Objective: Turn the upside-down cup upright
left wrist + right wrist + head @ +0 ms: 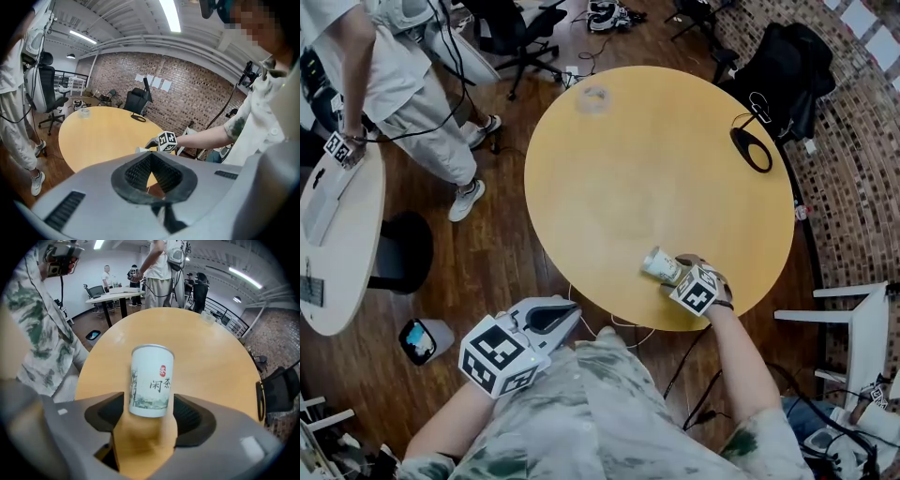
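A white paper cup (151,380) with a landscape print and Chinese characters stands on the round yellow table (206,357), printing the right way up. It sits between the jaws of my right gripper (150,405), which points steeply down. The jaws are open, with a narrow gap on each side of the cup. In the head view the cup (659,264) is near the table's (609,187) front edge, just left of the right gripper (675,277). My left gripper (570,313) hangs off the table by my body, shut and empty; from its own view the left gripper (151,155) faces the table.
A black ring-shaped stand (751,148) lies at the table's far right and a small clear object (592,98) at its far edge. A person (403,84) stands by a white table (337,234) on the left. A white chair (853,319) is at the right.
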`<move>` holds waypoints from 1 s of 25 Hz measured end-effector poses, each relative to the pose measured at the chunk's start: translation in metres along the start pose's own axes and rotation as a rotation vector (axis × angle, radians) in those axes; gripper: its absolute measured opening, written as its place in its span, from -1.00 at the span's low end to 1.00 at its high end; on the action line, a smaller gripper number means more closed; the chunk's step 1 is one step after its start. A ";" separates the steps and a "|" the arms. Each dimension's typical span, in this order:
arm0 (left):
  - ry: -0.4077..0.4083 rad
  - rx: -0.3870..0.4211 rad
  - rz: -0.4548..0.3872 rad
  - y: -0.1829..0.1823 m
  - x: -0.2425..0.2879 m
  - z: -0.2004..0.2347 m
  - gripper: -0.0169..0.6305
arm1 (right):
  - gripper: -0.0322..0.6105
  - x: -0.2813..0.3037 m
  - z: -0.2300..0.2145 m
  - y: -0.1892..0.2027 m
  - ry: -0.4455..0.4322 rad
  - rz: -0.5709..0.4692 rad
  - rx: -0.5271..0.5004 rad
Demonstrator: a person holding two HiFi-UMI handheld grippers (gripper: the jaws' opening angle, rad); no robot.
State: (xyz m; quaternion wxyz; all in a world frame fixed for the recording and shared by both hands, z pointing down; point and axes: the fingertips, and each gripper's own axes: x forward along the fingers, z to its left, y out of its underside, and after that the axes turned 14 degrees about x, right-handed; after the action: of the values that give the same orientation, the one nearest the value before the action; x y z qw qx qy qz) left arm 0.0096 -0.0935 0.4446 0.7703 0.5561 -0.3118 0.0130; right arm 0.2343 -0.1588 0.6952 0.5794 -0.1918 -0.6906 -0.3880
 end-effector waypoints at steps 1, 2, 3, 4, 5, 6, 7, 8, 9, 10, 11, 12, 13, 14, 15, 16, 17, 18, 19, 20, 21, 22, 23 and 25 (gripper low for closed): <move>0.000 -0.002 -0.002 0.001 0.000 0.001 -0.93 | 0.13 -0.001 0.000 -0.002 -0.001 0.002 -0.005; -0.001 -0.004 -0.005 0.002 -0.001 0.001 -0.93 | 0.15 -0.002 0.001 -0.005 -0.003 0.003 -0.012; -0.001 -0.004 -0.008 0.002 -0.001 0.001 -0.93 | 0.17 -0.003 0.003 -0.009 -0.006 0.003 -0.020; 0.000 -0.004 -0.010 0.002 -0.001 0.001 -0.93 | 0.18 -0.004 0.004 -0.014 -0.009 0.001 -0.028; 0.001 -0.004 -0.013 0.002 -0.001 0.001 -0.93 | 0.18 -0.005 0.006 -0.020 -0.013 -0.001 -0.035; 0.001 -0.005 -0.015 0.002 -0.001 0.002 -0.93 | 0.21 -0.006 0.008 -0.026 -0.018 -0.003 -0.041; 0.000 -0.007 -0.017 0.002 -0.002 0.002 -0.93 | 0.24 -0.006 0.010 -0.033 -0.022 -0.005 -0.046; -0.003 -0.011 -0.019 0.003 -0.003 0.003 -0.93 | 0.26 -0.006 0.012 -0.040 -0.024 -0.005 -0.050; -0.006 -0.015 -0.021 0.004 -0.004 0.004 -0.93 | 0.27 -0.006 0.013 -0.047 -0.026 -0.003 -0.052; -0.009 -0.018 -0.022 0.005 -0.005 0.005 -0.93 | 0.29 -0.004 0.013 -0.052 -0.028 0.005 -0.051; -0.012 -0.021 -0.022 0.006 -0.006 0.006 -0.93 | 0.31 -0.002 0.013 -0.055 -0.030 0.019 -0.048; -0.015 -0.024 -0.021 0.008 -0.006 0.006 -0.93 | 0.31 0.002 0.012 -0.057 -0.031 0.037 -0.044; -0.019 -0.028 -0.020 0.009 -0.007 0.007 -0.93 | 0.31 0.006 0.011 -0.057 -0.030 0.057 -0.040; -0.024 -0.033 -0.020 0.011 -0.008 0.008 -0.93 | 0.31 0.010 0.010 -0.057 -0.030 0.076 -0.037; -0.031 -0.037 -0.021 0.013 -0.010 0.009 -0.93 | 0.31 0.013 0.010 -0.057 -0.030 0.092 -0.032; -0.037 -0.042 -0.021 0.014 -0.012 0.011 -0.93 | 0.31 0.017 0.009 -0.057 -0.026 0.104 -0.026; -0.043 -0.046 -0.022 0.016 -0.015 0.013 -0.93 | 0.30 0.020 0.007 -0.057 -0.020 0.113 -0.022; -0.048 -0.049 -0.022 0.018 -0.017 0.015 -0.93 | 0.23 0.022 0.007 -0.058 -0.019 0.118 -0.019; -0.052 -0.052 -0.021 0.020 -0.020 0.017 -0.93 | 0.22 0.023 0.008 -0.060 -0.024 0.116 -0.014; -0.055 -0.055 -0.020 0.023 -0.022 0.020 -0.93 | 0.22 0.022 0.010 -0.064 -0.032 0.107 -0.004; -0.056 -0.058 -0.018 0.024 -0.024 0.021 -0.93 | 0.21 0.020 0.012 -0.068 -0.037 0.092 0.007; -0.057 -0.059 -0.017 0.025 -0.026 0.023 -0.93 | 0.20 0.017 0.012 -0.072 -0.038 0.073 0.017; -0.056 -0.059 -0.017 0.026 -0.028 0.024 -0.93 | 0.20 0.014 0.011 -0.076 -0.034 0.048 0.030; -0.049 -0.055 -0.018 0.024 -0.028 0.024 -0.93 | 0.18 0.006 0.006 -0.081 -0.019 -0.015 0.064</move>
State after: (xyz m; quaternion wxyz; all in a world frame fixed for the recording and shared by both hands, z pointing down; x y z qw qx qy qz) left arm -0.0329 -0.0963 0.4559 0.7775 0.5378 -0.3258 -0.0160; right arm 0.1704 -0.2059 0.6749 0.5757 -0.1716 -0.7096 -0.3682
